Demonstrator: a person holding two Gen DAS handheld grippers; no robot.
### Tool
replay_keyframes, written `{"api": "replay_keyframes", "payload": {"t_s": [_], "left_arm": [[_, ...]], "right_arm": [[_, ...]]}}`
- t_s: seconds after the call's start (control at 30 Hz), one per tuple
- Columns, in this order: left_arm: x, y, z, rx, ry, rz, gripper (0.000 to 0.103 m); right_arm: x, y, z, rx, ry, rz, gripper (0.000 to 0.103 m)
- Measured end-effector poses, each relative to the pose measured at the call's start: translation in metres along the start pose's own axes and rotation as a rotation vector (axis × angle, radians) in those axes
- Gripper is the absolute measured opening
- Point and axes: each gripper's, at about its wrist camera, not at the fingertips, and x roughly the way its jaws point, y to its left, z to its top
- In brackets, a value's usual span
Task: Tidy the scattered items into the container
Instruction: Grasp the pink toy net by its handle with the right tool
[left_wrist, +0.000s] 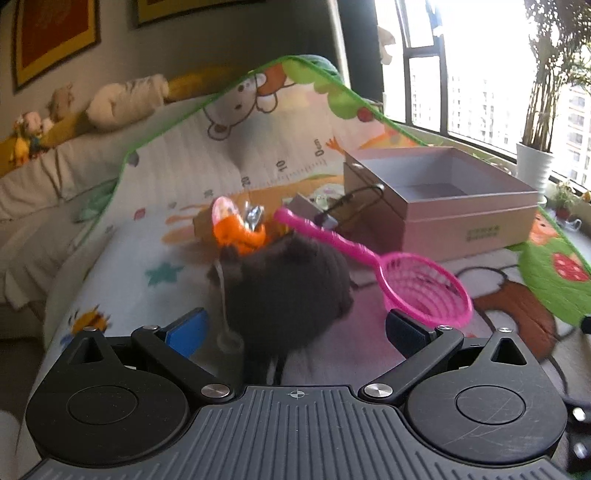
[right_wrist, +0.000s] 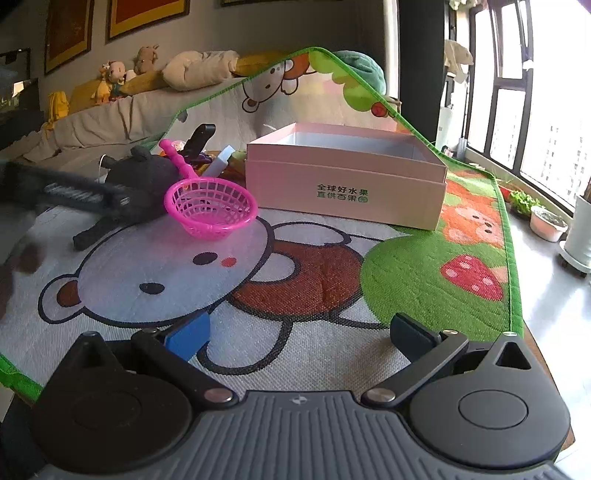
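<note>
A black plush toy (left_wrist: 288, 291) lies on the cartoon mat, just ahead of my open left gripper (left_wrist: 295, 328) and between its fingers' line. A pink toy strainer (left_wrist: 424, 291) lies to its right, handle pointing back left. An orange toy (left_wrist: 240, 229) and small items sit behind. The open pink box (left_wrist: 461, 199) stands at the back right. In the right wrist view, my right gripper (right_wrist: 301, 338) is open and empty over the mat, with the strainer (right_wrist: 210, 206), plush (right_wrist: 147, 184) and box (right_wrist: 347, 177) ahead. The left gripper (right_wrist: 66, 195) shows blurred at the left.
The mat (right_wrist: 406, 277) covers a table whose right edge (right_wrist: 528, 332) drops toward a window sill with plant pots (right_wrist: 546, 221). A sofa with stuffed animals (right_wrist: 118, 77) lies behind. A black clip-like object (right_wrist: 199, 140) and a white block (right_wrist: 221, 158) sit beside the box.
</note>
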Motion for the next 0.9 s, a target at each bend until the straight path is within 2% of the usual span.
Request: {"api": "replay_keyframes", "payload": {"t_s": [0.07, 0.13, 0.23, 0.33, 0.4, 0.5, 0.63, 0.7, 0.8, 0.87, 0.9], "left_arm": [[0.005, 0.004, 0.005, 0.039, -0.013, 0.058, 0.103], [0.004, 0.013, 0.008, 0.079, -0.037, 0.110, 0.103], [-0.006, 0.035, 0.008, 0.074, -0.069, 0.162, 0.103], [-0.014, 0.053, 0.010, 0.066, -0.095, 0.268, 0.103], [-0.015, 0.066, 0.009, 0.048, -0.078, 0.280, 0.103], [-0.018, 0.081, 0.001, -0.017, -0.039, 0.192, 0.103], [-0.028, 0.098, -0.013, -0.146, -0.002, -0.071, 0.103], [-0.031, 0.098, -0.017, -0.158, -0.002, -0.168, 0.103], [-0.029, 0.086, -0.019, -0.108, -0.003, -0.192, 0.103], [-0.026, 0.079, -0.017, -0.085, -0.002, -0.200, 0.103], [-0.024, 0.075, -0.015, -0.081, -0.002, -0.206, 0.103]], "right_arm": [[0.000, -0.001, 0.009, -0.033, 0.035, 0.036, 0.103], [-0.005, 0.000, 0.020, -0.064, 0.011, 0.063, 0.103], [-0.007, 0.006, 0.036, -0.123, -0.042, 0.086, 0.103], [0.007, 0.020, 0.053, -0.153, -0.051, 0.122, 0.103], [0.019, 0.035, 0.064, -0.170, -0.046, 0.161, 0.103], [0.036, 0.058, 0.073, -0.228, -0.048, 0.208, 0.098], [0.060, 0.074, 0.080, -0.272, -0.054, 0.217, 0.098], [0.072, 0.071, 0.085, -0.253, -0.044, 0.222, 0.098], [0.087, 0.060, 0.093, -0.195, -0.001, 0.248, 0.096], [0.093, 0.053, 0.096, -0.167, 0.040, 0.269, 0.080], [0.094, 0.049, 0.096, -0.155, 0.063, 0.281, 0.078]]}}
